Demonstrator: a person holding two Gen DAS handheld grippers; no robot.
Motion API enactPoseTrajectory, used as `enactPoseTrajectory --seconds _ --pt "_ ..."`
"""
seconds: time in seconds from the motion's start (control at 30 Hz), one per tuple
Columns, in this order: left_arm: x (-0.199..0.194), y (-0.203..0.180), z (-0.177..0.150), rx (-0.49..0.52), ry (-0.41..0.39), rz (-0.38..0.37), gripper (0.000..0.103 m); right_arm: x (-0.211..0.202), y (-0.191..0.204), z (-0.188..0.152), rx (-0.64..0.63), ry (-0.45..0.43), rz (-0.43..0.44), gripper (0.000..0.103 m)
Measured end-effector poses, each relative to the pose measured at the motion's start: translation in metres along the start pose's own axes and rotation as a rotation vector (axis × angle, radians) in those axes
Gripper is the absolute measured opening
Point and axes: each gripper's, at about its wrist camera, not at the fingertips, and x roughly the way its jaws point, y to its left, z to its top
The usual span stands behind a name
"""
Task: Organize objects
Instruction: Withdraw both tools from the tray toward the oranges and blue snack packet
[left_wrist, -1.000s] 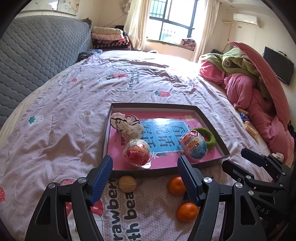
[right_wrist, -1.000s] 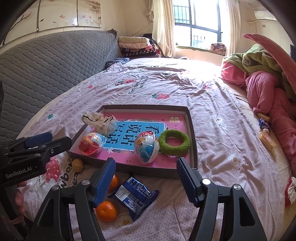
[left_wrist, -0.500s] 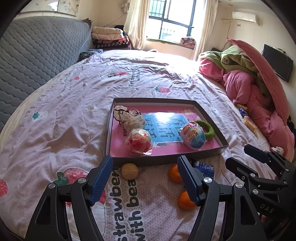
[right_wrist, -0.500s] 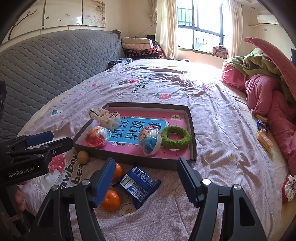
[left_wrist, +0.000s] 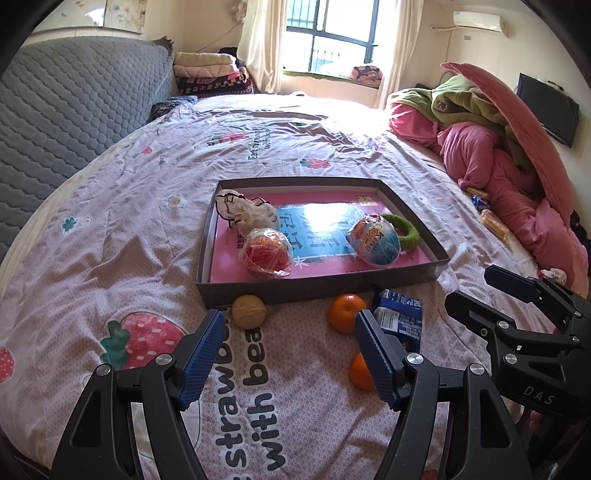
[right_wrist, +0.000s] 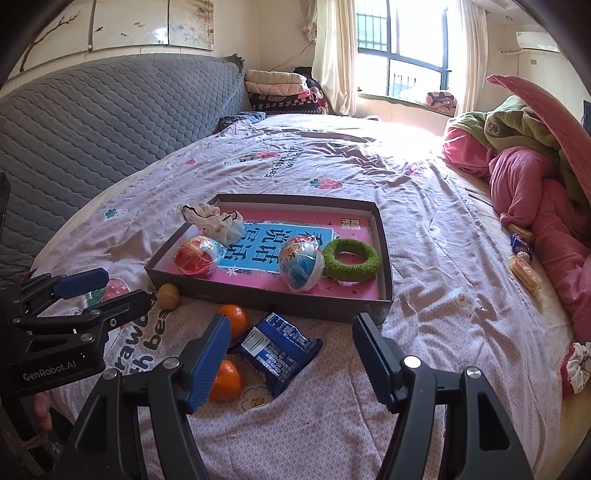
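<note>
left gripper (left_wrist: 290, 354) angled down, jaws apart, right gripper (right_wrist: 291, 356) alike

We have drawn both hand-held grippers back from the tray (left_wrist: 317, 286), so it sits higher and further off in both wrist views. More bed sheet (left_wrist: 110, 258) now shows in front of it. In the left wrist view the blue snack packet (left_wrist: 400, 317) has come into sight beside the two oranges (left_wrist: 345, 312), and the walnut (left_wrist: 249, 311) lies ahead of the left hand-held gripper (left_wrist: 290, 354).
</note>
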Motion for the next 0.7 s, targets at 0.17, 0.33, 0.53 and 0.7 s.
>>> enactPoseTrajectory --seconds 0.17,0.33,0.53,0.7 --pt "0.003 -0.006 -0.012 0.020 0.019 -0.003 0.074 -0.001 -0.001 -0.005 0.001 0.007 -0.006 0.068" --pt "0.007 -0.011 -0.025 0.046 0.047 -0.008 0.074 -0.001 -0.002 -0.011 -0.006 0.015 -0.007 0.068" --pt "0.010 -0.017 -0.036 0.068 0.066 -0.024 0.074 0.000 -0.003 -0.019 -0.013 0.029 -0.007 0.068" --pt "0.013 -0.023 -0.044 0.084 0.078 -0.037 0.074 0.001 -0.004 -0.024 -0.018 0.038 -0.009 0.068"
